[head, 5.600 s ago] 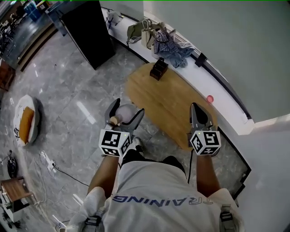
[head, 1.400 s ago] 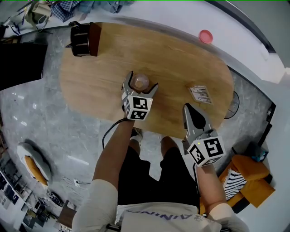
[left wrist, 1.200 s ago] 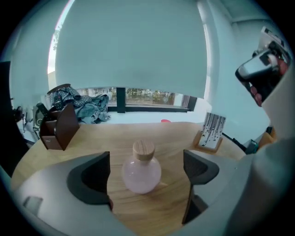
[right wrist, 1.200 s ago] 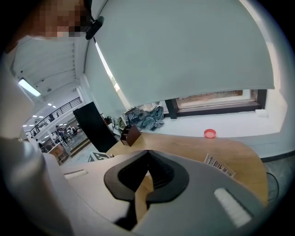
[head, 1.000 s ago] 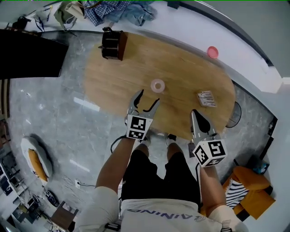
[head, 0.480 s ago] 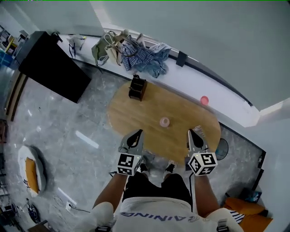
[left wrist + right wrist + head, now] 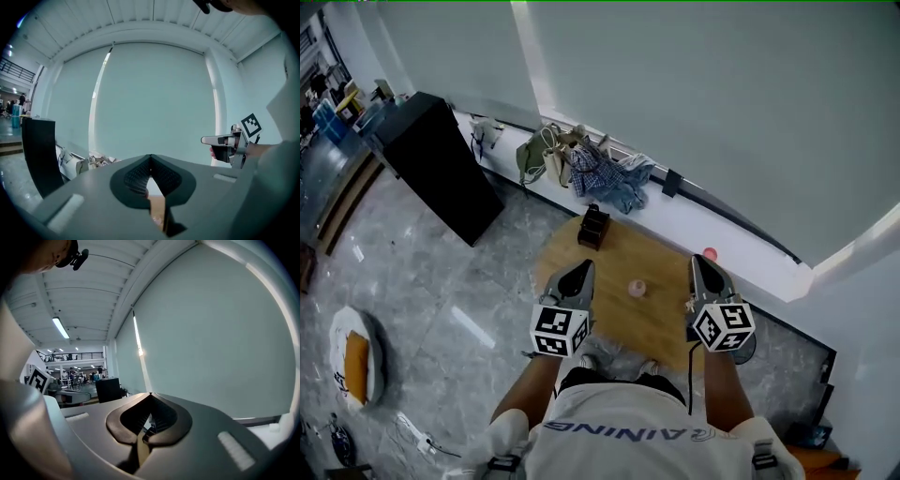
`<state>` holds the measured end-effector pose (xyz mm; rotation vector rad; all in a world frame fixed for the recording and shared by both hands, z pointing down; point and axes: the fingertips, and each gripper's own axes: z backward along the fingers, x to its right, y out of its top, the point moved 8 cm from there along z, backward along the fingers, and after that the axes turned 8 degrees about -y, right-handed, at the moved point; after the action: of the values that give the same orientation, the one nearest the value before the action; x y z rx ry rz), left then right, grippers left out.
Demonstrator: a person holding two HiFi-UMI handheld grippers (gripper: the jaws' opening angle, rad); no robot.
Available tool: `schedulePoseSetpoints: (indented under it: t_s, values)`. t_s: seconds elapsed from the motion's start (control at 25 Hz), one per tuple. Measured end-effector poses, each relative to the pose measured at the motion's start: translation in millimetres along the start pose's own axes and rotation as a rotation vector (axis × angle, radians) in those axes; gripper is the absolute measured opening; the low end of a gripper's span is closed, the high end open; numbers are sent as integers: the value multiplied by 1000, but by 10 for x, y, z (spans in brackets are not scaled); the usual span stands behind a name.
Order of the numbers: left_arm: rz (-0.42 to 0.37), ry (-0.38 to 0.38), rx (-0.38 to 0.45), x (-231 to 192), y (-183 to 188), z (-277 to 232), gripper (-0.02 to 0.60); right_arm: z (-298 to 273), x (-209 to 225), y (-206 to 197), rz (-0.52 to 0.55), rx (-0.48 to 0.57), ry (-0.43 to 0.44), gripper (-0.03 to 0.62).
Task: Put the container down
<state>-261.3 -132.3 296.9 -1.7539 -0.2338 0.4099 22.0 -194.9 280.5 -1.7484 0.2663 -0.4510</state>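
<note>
Nearest the camera, both arms reach out over the near side of the oval wooden table (image 7: 609, 258), and both claws are pinched fully together with nothing in them. The left gripper (image 7: 583, 268) lines up with the table's near left edge and the right gripper (image 7: 698, 262) with its near right end. Each gripper's own view shows the pads meeting at the tip with only wall behind. The small pinkish container (image 7: 636, 289) stands on the table around the middle, between the two claws, touching neither and, by the look of it, a good way beneath them. So I'd call the put-down done, and the step in hand is just getting clear cleanly. My advice is to hold both claws high and out to the table's sides, don't sweep either one back across the middle, and take a look to check the container is upright and not near an edge. I can't tell from up here whether it has a lid. If it needs a nudge, spread the jaws before coming down and approach from the table's near side. At the table's far left end there's a dark organizer box (image 7: 592, 226), so nothing crowds the container. Beyond the table's far side a white ledge (image 7: 741, 251) carries a pink round thing (image 7: 709, 253) and a heap of clothes (image 7: 614, 178).
</note>
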Motion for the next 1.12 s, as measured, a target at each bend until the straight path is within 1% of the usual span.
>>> schedulePoseSetpoints:
  t_s: [0.16,0.28,0.36,0.8,1.0,1.12]
  values:
    - [-22,-57,42,175,208,-80,3,101,-41,296,28,48,30,14]
    - [-39,-91,69,276,322,-144,3,122,-28,392,38,62,44,14]
    - [-40,-104,69,302,331,-190,3,120,-11,405,41,64,42,14]
    - [-49,-142,36,297,318,-372,3,45,51,435,51,69,26,15]
    - [-22,-142,61,300,347,-367,3,85,81,414,64,51,17,15]
    - [-22,-145,76,319,399,-366,3,124,116,422,69,45,11,15]
